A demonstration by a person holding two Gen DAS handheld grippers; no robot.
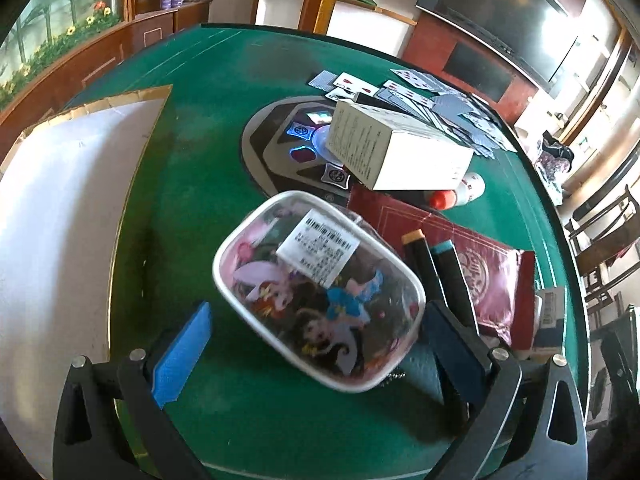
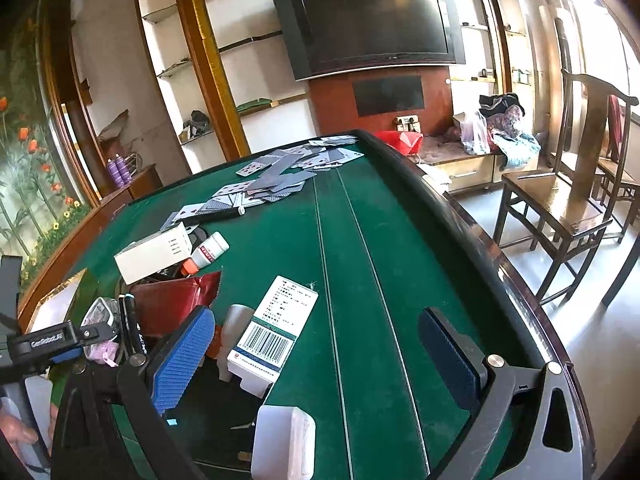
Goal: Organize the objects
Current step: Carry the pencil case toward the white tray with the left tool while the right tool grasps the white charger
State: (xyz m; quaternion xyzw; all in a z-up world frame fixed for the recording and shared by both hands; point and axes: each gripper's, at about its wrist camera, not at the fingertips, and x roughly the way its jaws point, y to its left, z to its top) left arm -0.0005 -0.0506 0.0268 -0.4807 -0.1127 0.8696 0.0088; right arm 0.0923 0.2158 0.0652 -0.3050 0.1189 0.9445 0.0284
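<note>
A clear pouch with cartoon figures and a barcode label (image 1: 320, 292) lies on the green table (image 1: 208, 168) between the fingers of my left gripper (image 1: 316, 356), which is open around it without touching. Two black markers (image 1: 440, 276) lie on a red packet (image 1: 480, 264) just right of the pouch. A white box (image 1: 396, 148) and a small white bottle with an orange cap (image 1: 460, 194) sit beyond. My right gripper (image 2: 320, 356) is open and empty over a white barcode box (image 2: 276, 328). A white case (image 2: 284, 440) lies near it.
Playing cards (image 2: 280, 176) are scattered at the table's far side. A white gold-edged board (image 1: 60, 216) lies at the left. A round control panel (image 1: 296, 140) sits mid-table. A raised dark rim (image 2: 460, 216) bounds the table; wooden chairs (image 2: 560, 200) stand to the right.
</note>
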